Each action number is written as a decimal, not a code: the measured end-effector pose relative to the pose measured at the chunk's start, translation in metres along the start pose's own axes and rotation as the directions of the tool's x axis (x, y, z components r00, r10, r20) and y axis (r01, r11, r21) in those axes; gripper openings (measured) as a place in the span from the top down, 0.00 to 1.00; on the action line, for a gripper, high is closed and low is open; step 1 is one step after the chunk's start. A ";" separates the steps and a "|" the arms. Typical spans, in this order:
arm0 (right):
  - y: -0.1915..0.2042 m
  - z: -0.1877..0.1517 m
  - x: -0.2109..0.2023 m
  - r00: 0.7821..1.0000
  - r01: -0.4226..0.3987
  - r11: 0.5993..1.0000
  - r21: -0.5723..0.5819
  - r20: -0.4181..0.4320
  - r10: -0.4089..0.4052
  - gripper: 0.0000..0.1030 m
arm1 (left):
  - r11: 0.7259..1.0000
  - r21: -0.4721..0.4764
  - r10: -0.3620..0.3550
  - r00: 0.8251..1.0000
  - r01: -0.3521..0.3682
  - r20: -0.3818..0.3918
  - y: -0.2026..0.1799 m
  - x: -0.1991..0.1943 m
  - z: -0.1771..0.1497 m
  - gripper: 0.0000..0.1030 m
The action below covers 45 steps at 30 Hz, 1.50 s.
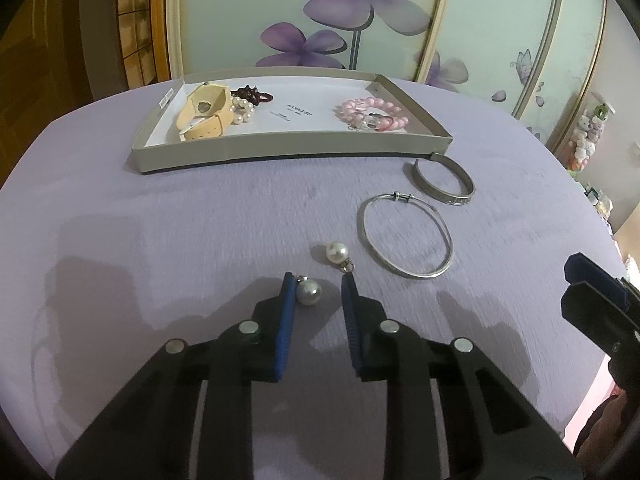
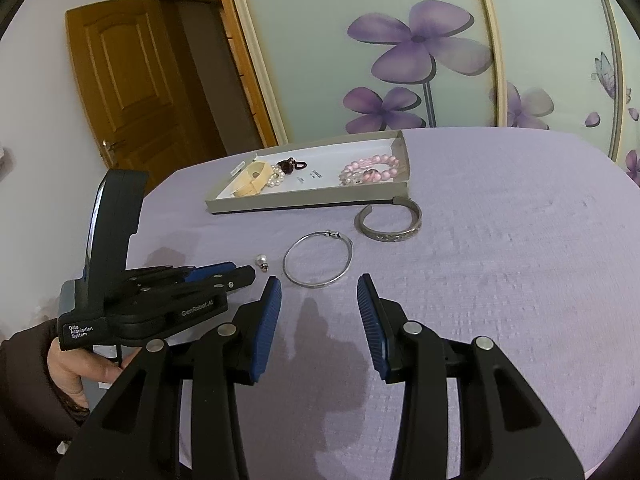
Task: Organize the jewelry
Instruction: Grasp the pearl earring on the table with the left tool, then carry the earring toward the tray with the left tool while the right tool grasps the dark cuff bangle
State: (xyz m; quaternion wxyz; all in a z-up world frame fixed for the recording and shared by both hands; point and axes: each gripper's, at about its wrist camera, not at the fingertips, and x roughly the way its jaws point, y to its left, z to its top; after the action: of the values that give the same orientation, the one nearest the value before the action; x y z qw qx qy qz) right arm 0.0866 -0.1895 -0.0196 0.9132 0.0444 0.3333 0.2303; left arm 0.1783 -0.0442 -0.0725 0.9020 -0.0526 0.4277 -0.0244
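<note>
Left gripper is open around the near pearl earring, pads not pinching yet; center it first, squeeze gently. Right gripper open, empty.

I read this as a home bedroom: sliding wardrobe doors printed with purple flowers, a panelled wooden door, plush toys on a side shelf, and a lilac cloth over the tabletop.
</note>
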 end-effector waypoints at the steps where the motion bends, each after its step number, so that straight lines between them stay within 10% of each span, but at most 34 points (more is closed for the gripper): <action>1: 0.000 0.000 0.000 1.000 -0.001 1.000 0.000 0.000 0.001 0.60 | 1.000 0.000 0.001 1.000 -0.001 0.000 0.000 0.000 0.000 0.77; 22: -0.006 0.002 0.010 1.000 0.013 1.000 0.006 -0.020 -0.013 0.59 | 0.999 -0.035 0.013 1.000 -0.013 -0.001 0.017 -0.004 0.003 0.87; 25: -0.011 0.009 0.015 0.999 0.037 0.999 0.004 -0.015 -0.037 0.42 | 0.998 -0.054 0.023 1.000 -0.022 0.013 0.029 -0.008 0.007 0.87; 45: -0.053 0.056 0.111 0.966 0.175 0.985 -0.007 -0.192 -0.173 0.24 | 0.994 -0.112 0.029 0.984 -0.009 0.176 0.079 -0.033 0.070 0.87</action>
State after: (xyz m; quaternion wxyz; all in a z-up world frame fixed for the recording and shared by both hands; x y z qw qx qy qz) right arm 0.2170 -0.1826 -0.0539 0.8931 -0.0031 0.4237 0.1508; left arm 0.2116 0.0428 -0.0120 0.9324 -0.1005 0.3469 0.0129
